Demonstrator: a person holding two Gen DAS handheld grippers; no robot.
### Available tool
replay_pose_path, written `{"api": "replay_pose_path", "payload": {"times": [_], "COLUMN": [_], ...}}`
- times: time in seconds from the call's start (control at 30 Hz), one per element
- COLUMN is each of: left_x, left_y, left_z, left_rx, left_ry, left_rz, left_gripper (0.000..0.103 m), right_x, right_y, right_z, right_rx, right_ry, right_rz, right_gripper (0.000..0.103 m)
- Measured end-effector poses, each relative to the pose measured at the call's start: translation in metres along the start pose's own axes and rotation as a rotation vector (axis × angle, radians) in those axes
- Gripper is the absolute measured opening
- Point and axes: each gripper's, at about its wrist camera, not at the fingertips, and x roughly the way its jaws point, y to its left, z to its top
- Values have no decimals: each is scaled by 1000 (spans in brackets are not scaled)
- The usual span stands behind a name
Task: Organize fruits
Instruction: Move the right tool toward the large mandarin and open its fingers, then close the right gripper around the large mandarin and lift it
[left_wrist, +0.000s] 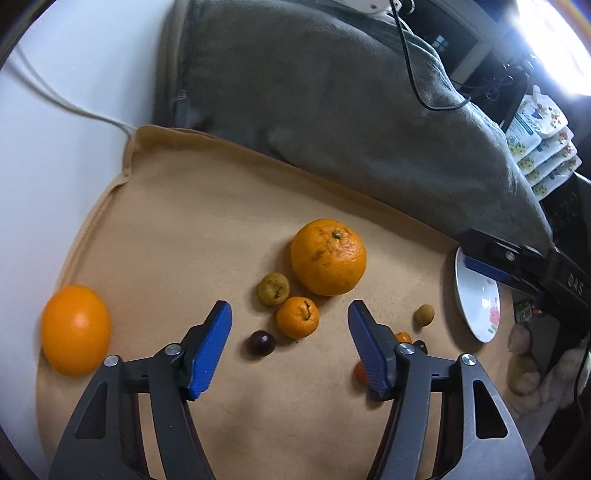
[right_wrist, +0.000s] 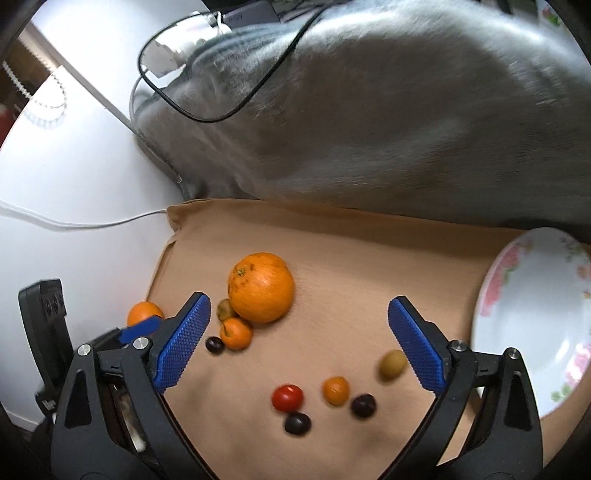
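Fruits lie on a tan cloth. A large orange sits mid-cloth with a small tangerine, a yellowish-brown fruit and a dark grape beside it. Another orange lies at the left edge. My left gripper is open and empty just above the tangerine. In the right wrist view my right gripper is open and empty over the cloth, above a red tomato, a small orange fruit, two dark grapes and a green-brown fruit. The large orange lies ahead on the left.
A white floral plate lies at the cloth's right edge; it also shows in the left wrist view. A grey blanket with a black cable borders the far side. A white cable runs on the left.
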Motion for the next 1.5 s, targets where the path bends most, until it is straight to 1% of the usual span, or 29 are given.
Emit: {"api": "replay_pose_path", "payload": {"times": [0.03, 0.1, 0.2, 0.27, 0.57, 0.73, 0.87, 1.03, 1.13, 1.2, 1.23, 1.27, 1.37, 1.5], "left_x": [3, 9, 19, 25, 46, 51, 52, 57, 56, 54, 54, 55, 52, 49], "left_y": [-1, -2, 0, 0, -10, -10, -8, -10, -6, -1, 1, 4, 5, 6], "left_z": [1, 4, 9, 12, 22, 26, 25, 27, 29, 29, 28, 25, 23, 23], "left_rx": [7, 10, -4, -9, 57, 63, 75, 86, 86, 79, 79, 77, 85, 110], "left_ry": [5, 14, 26, 30, 52, 67, 82, 94, 85, 81, 85, 89, 78, 75], "left_rz": [-12, -29, -58, -82, -116, -129, -138, -152, -153, -165, -172, -181, -184, -173], "left_gripper": [58, 55, 54, 54, 54, 54, 54, 54, 55, 58, 60, 61, 61, 61], "right_x": [6, 17, 31, 42, 76, 90, 102, 111, 114, 116, 118, 119, 118, 115], "right_y": [-1, -3, -6, -8, -13, -15, -18, -17, -17, -17, -16, -15, -10, -10], "right_z": [1, 4, 7, 7, 9, 10, 8, 6, 8, 10, 10, 11, 13, 11], "right_rx": [9, 32, 70, 95, 160, 185, 216, 214, 223, 233, 237, 242, 237, 237], "right_ry": [6, 21, 48, 71, 135, 166, 190, 223, 228, 236, 244, 250, 247, 246], "right_rz": [6, 19, 49, 68, 118, 130, 161, 160, 163, 179, 190, 202, 182, 180], "right_gripper": [99, 99, 99, 90, 88, 85, 84, 84, 80, 77, 73, 66, 66, 66]}}
